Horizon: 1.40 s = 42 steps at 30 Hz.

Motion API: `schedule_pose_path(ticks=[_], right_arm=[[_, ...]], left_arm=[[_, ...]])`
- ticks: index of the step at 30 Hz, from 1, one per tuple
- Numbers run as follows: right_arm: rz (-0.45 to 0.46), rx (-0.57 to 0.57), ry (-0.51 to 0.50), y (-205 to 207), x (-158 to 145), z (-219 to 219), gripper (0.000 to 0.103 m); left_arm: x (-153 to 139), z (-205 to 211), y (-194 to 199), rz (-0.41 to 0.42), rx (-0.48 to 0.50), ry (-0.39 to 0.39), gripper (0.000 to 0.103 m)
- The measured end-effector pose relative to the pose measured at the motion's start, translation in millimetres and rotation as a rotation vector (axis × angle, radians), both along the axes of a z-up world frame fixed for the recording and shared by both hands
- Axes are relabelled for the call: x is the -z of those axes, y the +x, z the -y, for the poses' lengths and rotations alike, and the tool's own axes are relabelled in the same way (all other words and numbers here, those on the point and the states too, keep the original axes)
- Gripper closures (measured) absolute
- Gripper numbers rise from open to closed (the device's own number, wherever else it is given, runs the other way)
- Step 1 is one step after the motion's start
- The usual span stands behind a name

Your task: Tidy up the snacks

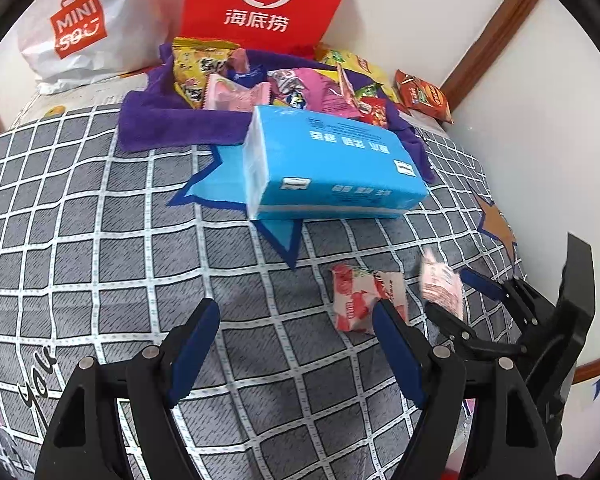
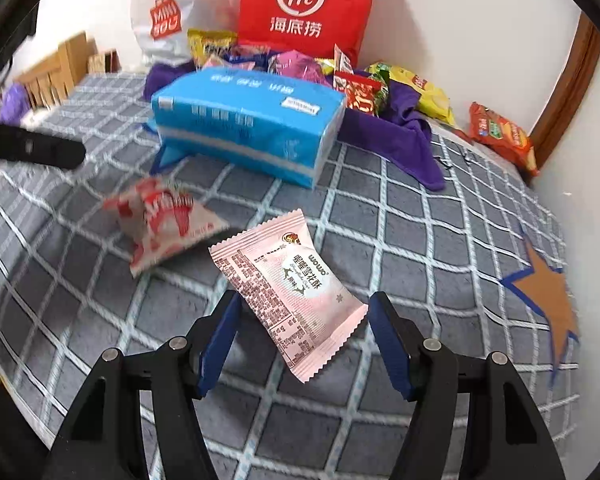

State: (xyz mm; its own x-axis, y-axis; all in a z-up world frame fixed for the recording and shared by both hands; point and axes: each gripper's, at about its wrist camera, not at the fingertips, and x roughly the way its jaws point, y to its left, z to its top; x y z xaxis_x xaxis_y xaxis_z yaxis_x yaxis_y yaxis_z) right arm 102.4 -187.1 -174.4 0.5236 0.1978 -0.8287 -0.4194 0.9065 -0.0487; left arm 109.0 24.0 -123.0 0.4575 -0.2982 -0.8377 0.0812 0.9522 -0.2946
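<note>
We note the pink packet [image 2: 290, 296] lying between the fingers of the right tongs [image 2: 304, 336], flat on the checked sheet [image 2: 440, 240]. Its long axis runs slantwise to the line across the gap: one crimped end points ahead and left of the tongs, the other back toward the right finger [image 2: 388, 340]. The left finger [image 2: 220, 340] sits just beside the packet's near edge; whether it touches, we cannot tell. The right finger stands just clear of the lower corner. Jaws spread, neither pad pressing that we can see. In the left view the same packet [image 1: 440, 284] is blurred, standing between the right tongs' fingers.

The left tongs [image 1: 296, 344] are spread and empty. The red-and-white packet [image 1: 360, 300] lies ahead and to their right, just beside their right finger [image 1: 396, 344], outside the gap.

Our judgement: the right hand is the one placed for the pink packet. Because of the slant, closing would catch it across a diagonal; we think a small roll of the wrist would square the pads to its short sides.

The snack pile [image 2: 340, 76] on purple cloth [image 2: 404, 140] sits well ahead of both tongs, behind the blue tissue pack [image 2: 244, 120].
</note>
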Motion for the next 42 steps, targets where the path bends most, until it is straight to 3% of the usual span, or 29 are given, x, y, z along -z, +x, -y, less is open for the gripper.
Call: schedule_pose_path(ticks=[10, 12, 13, 15, 19, 27, 30, 32, 34, 39, 42], right_arm=[[-0.020, -0.039, 0.138, 24.6, 5.0, -0.4, 0.032], [-0.010, -0.058, 0.133, 24.3, 5.6, -2.2, 0.041], [-0.008, -0.062, 0.128, 24.8, 6.1, -1.6, 0.050], [-0.003, -0.067, 0.130, 23.1, 6.8, -0.1, 0.054], [-0.019, -0.037, 0.159, 17.7, 5.1, 11.6, 0.071], [-0.038, 0.080, 0.197, 4.1, 1.1, 50.1, 0.068], [-0.012, 0.098, 0.201, 3.0, -5.9, 59.6, 0.051], [-0.002, 0.091, 0.214, 5.2, -9.4, 61.3, 0.048], [-0.004, 0.078, 0.223, 10.4, -10.9, 59.5, 0.045], [-0.013, 0.030, 0.206, 22.7, -7.6, 44.8, 0.042], [-0.021, -0.013, 0.191, 30.2, -4.4, 31.2, 0.041]], left_arm=[[3.7, 17.0, 4.1, -0.010, 0.039, 0.002, 0.025], [4.6, 18.8, 4.7, -0.012, 0.040, 0.006, 0.025], [5.3, 20.1, 5.0, -0.015, 0.042, 0.009, 0.025], [7.1, 22.9, 5.9, -0.019, 0.044, 0.008, 0.025], [11.9, 32.9, 8.6, -0.031, 0.064, 0.009, 0.025], [28.7, 70.6, 21.1, -0.045, 0.116, 0.091, 0.025], [36.4, 80.5, 24.8, -0.052, 0.130, 0.128, 0.027], [38.5, 83.5, 24.9, -0.035, 0.127, 0.154, 0.033], [37.7, 85.5, 23.8, -0.015, 0.145, 0.164, 0.056], [32.4, 71.5, 23.9, -0.012, 0.151, 0.139, 0.074], [27.5, 51.0, 25.1, -0.011, 0.117, 0.128, 0.074]])
